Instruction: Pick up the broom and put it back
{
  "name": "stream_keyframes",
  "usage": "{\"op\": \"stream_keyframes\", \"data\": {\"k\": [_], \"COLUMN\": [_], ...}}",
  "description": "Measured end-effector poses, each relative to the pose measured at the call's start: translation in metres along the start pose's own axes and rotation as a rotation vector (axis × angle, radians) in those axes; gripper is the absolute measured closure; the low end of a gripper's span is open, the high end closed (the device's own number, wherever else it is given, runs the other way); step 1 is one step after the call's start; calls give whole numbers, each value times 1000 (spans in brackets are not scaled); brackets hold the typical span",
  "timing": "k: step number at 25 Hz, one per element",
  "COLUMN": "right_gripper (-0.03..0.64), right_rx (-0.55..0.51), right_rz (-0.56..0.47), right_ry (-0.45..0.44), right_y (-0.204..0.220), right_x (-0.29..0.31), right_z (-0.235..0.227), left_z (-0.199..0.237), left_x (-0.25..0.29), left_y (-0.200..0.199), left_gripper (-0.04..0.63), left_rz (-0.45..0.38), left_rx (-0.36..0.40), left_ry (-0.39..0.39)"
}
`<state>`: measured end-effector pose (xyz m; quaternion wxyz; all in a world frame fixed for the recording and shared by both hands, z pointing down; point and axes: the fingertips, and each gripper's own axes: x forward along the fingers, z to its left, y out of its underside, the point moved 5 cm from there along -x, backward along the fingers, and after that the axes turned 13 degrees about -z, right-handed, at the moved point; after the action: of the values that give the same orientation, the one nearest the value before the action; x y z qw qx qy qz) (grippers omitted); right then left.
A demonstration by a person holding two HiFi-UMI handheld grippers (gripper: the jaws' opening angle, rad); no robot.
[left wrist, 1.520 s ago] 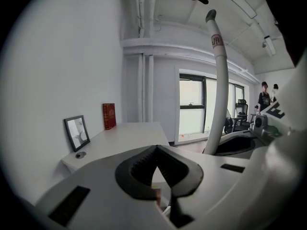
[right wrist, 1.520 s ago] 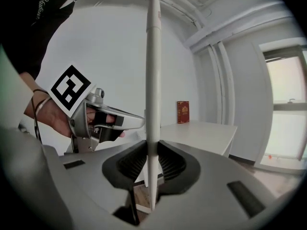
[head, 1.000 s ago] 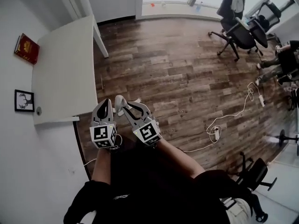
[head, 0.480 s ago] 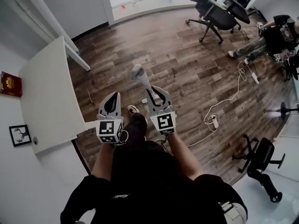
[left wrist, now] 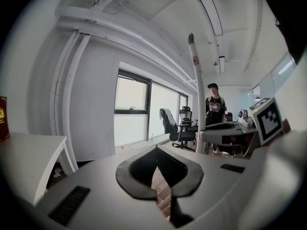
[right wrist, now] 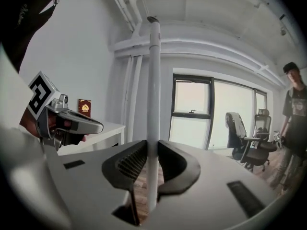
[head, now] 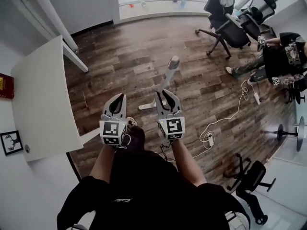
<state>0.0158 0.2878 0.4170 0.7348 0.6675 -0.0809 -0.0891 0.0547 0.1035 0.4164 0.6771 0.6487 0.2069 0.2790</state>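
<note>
- The right claw (right wrist: 152,146) is closed on the white handle of the broom (right wrist: 153,80). In the right gripper view both ribbed pads are seen pressed against the handle, which runs upright between them.
- The left claw (left wrist: 156,153) is seen in the left gripper view with its pads brought together at the tips and nothing between them.
- In the head view the right claw (head: 164,95) and the left claw (head: 119,98) are held side by side, level with each other and apart. The broom (head: 168,74) is seen slanting away from the right claw to a grey end cap.
- A small red-edged label near the top of the broom (left wrist: 196,80) is shown only by the left gripper view. The right claw's marker cube is seen there just beside the handle.
- The white table (head: 43,95) lies to the left of both claws. It is seen from above in the head view and from the side, with its legs, in the left gripper view.
- A red book (right wrist: 84,108) propped at the wall over the table is shown clearly by the right gripper view. Only its edge is caught in the other two views.
- The wooden floor (head: 134,56), a white cable with a power strip (head: 209,139) and a framed picture (head: 10,142) are shown only by the head view.
- Windows (left wrist: 132,114) are shown upright by the gripper views only.
- Office chairs (head: 230,28) are seen beyond the claws in all three views.
- A standing person (left wrist: 213,110) is seen near them.
</note>
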Motion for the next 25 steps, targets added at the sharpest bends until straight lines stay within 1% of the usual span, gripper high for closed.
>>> {"op": "stream_keyframes", "data": {"k": [4,8,13,16,17,19,23,25], "right_gripper": [526,526,526,526,526,526,526,526], "right_rx": [1,-7,-24,-30,-29,-25,-17,-24], "right_rz": [28,45,39,30,30,32,45,53], "right_ry": [-105,-199,-368,-454,-484,-574,-795,-924], "right_y": [7,8,1,4,7,15,36,49], "right_x": [51,99,146,179,190,208,242,254], "right_z": [12,21,41,53,56,65,87,102], "left_z": [35,72,99,114,116,118,125,128], "left_x": [15,19,6,2,0,-6,-11,-13], "left_y": [0,-2,-5,-3,-1,8,30,42], "left_gripper": [595,595,595,595,595,595,595,595], "left_rz": [-13,-28,-45,-50,-53,-50,-26,-16], "left_rx": [-49,-69,-81,-91,-97,-115,-138,-142], "left_ry": [-83,-175,-333,-429,-465,-562,-779,-894]}}
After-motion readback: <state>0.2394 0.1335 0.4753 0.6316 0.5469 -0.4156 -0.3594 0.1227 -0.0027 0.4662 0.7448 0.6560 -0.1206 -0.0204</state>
